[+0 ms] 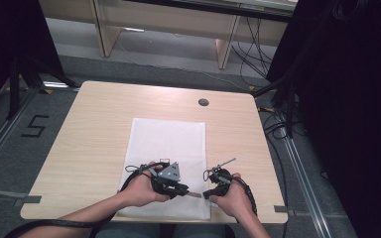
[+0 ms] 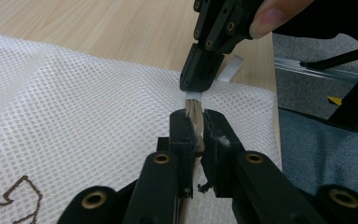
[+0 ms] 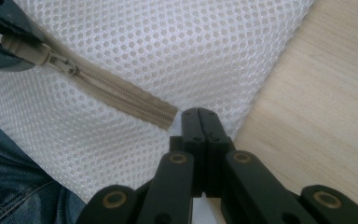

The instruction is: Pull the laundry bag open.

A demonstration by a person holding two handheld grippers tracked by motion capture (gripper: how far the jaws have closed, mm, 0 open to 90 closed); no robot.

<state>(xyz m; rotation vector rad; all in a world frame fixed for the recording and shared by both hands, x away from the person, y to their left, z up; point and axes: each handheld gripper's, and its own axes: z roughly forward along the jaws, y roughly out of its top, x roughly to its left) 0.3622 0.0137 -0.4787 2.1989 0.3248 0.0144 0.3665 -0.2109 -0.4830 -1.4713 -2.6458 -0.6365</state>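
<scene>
While both hands rest at the near edge of the desk (image 1: pixel 94 129), the white mesh bag (image 1: pixel 168 144) lies flat along the desk's middle, its near end at that edge. Left gripper (image 2: pixel 196 128): jaws clenched on the tan zipper (image 3: pixel 121 91) (on the slider or its pull, I think; the left gripper view is too tight to tell which). In the right gripper view the zipper tape runs diagonally across the mesh and ends just beside the right gripper (image 3: pixel 199 114). Right gripper: jaws pressed fully together; seen from the left gripper view, its tips pinch a small white tab (image 2: pixel 193 94) at the bag's near corner, touching the mesh. High view places the two grippers close together, tips facing, over the bag's near right corner. Brown stitched mark (image 2: pixel 21 198) on the mesh, lower left of the left gripper view. Grommet hole (image 1: pixel 203 102) near the desk's far edge, well apart from the bag.
</scene>
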